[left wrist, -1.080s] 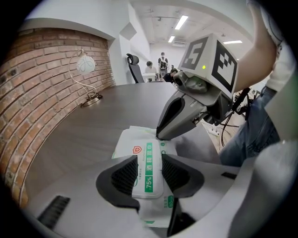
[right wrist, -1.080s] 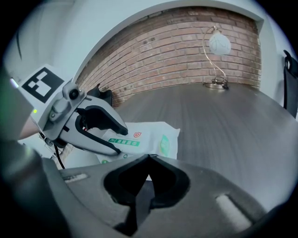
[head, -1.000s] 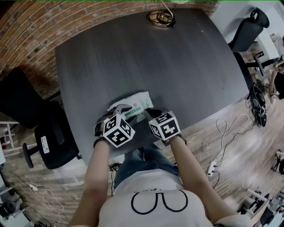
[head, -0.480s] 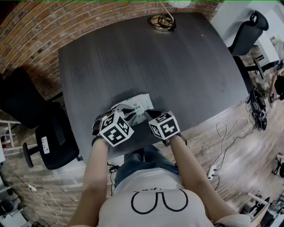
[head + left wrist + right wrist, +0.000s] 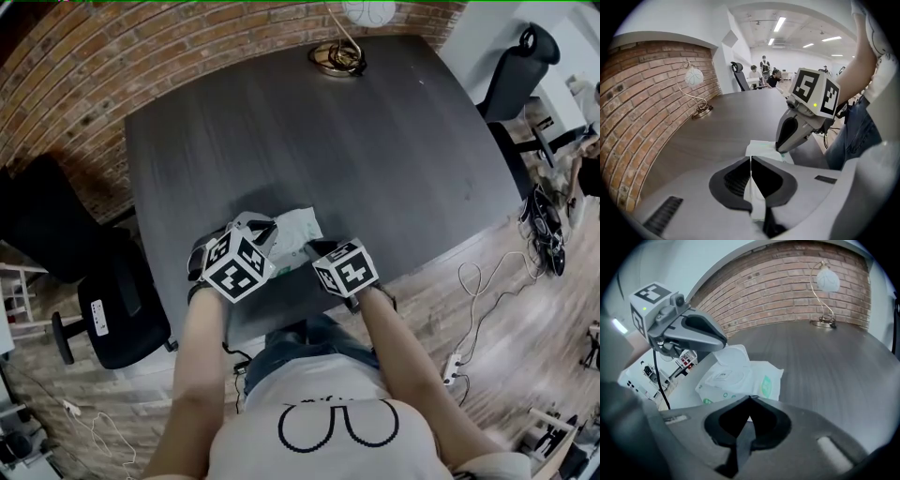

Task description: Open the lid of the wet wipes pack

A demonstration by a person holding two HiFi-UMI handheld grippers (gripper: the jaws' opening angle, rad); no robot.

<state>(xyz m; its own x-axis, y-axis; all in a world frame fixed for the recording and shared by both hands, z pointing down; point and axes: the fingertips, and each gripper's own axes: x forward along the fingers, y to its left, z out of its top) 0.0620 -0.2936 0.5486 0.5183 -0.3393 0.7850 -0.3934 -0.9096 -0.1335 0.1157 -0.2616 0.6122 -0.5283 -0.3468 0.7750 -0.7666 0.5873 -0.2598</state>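
Note:
The white wet wipes pack (image 5: 302,225) lies near the front edge of the dark table (image 5: 375,141). My left gripper (image 5: 267,228) has just been closing, and its jaws are now shut on the pack's thin white lid (image 5: 751,174), which runs edge-on between them. In the right gripper view the round lid (image 5: 733,357) stands raised off the pack (image 5: 761,380) under the left gripper's tip (image 5: 723,339). My right gripper (image 5: 750,400) is shut on the pack's near edge. In the left gripper view its fingers (image 5: 787,136) rest on the pack's far end (image 5: 766,150).
A small globe lamp (image 5: 339,52) stands at the table's far edge by the brick wall (image 5: 787,282). Black office chairs stand at the left (image 5: 112,309) and far right (image 5: 516,66). Cables (image 5: 478,281) lie on the wooden floor.
The left gripper has drawn up and leftward over the pack, covering more of it. The right gripper has stayed at the pack's near edge.

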